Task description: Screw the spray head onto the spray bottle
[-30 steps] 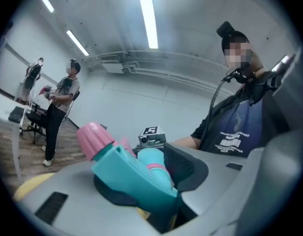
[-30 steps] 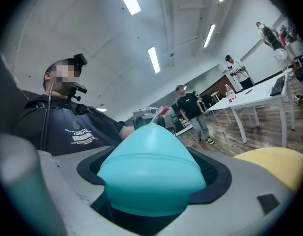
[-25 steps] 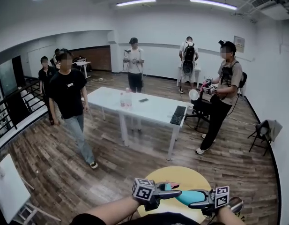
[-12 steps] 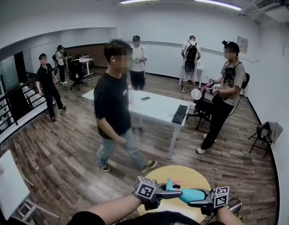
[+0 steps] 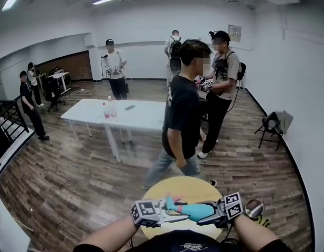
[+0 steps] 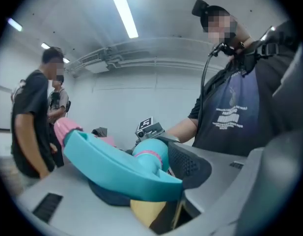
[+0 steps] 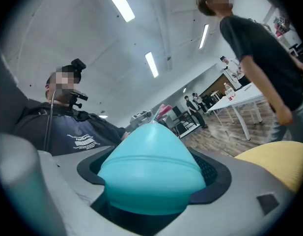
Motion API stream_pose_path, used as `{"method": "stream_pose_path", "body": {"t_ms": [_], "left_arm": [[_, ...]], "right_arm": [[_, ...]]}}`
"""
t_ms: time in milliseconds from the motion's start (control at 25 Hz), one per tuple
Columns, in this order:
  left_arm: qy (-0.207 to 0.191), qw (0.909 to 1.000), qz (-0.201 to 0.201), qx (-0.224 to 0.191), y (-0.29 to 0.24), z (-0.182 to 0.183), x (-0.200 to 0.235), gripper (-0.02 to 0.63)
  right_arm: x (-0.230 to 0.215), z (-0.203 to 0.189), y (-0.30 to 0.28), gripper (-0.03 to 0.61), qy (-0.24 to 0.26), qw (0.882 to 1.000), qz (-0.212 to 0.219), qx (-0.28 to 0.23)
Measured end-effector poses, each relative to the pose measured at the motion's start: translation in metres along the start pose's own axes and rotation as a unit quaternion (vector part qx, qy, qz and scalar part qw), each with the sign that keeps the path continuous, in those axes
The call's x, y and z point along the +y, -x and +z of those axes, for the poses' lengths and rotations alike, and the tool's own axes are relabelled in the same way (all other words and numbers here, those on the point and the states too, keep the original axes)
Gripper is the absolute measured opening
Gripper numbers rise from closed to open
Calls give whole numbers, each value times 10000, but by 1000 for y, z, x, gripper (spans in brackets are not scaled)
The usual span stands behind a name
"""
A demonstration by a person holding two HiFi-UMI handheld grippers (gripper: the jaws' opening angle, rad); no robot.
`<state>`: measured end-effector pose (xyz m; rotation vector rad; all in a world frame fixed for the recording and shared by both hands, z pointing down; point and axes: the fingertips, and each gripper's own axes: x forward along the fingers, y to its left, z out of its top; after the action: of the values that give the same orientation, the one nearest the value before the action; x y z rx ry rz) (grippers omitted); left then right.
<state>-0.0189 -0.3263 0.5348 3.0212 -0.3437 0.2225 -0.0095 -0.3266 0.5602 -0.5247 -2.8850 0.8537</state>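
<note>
Teal bottle (image 5: 196, 211) level: base in right fingers (image 7: 215, 178), spray head (image 6: 119, 167) in closing left fingers (image 6: 188, 166).

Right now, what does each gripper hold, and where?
Right gripper: teal plastic spray bottle, by its base. Left gripper, jaws just closed further: teal pink-tipped spray head, at its neck.

Teal spray bottle (image 7: 151, 181), pink-nozzled spray head (image 6: 117, 163)
</note>
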Motion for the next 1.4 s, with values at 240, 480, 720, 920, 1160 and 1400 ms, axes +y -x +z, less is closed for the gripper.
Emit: {"method": "stream_pose_path", "body": {"t_ms": [240, 480, 720, 920, 1160, 1400], "left_arm": [[2604, 9419, 687, -2006, 69, 12, 56, 389], [3553, 8692, 1611, -3039, 158, -20, 86, 407], [2292, 9649, 489, -1186, 45, -10, 48, 356], [540, 9984, -42, -188, 9, 0, 11, 189], [-198, 9982, -141, 554, 5, -18, -10, 200], [1786, 9756, 686, -1079, 34, 0, 33, 351]], "right_arm": [[-21, 29, 21, 468, -338, 9956, -362, -790], [-31, 16, 50, 468, -429, 9933, -833, -675], [-17, 13, 3, 468, 62, 9984, -560, 49], [-5, -1, 12, 468, 373, 9975, -359, 473], [8, -19, 11, 466, 245, 9967, -286, 717], [-5, 13, 19, 466, -352, 9987, -209, -297]]}}
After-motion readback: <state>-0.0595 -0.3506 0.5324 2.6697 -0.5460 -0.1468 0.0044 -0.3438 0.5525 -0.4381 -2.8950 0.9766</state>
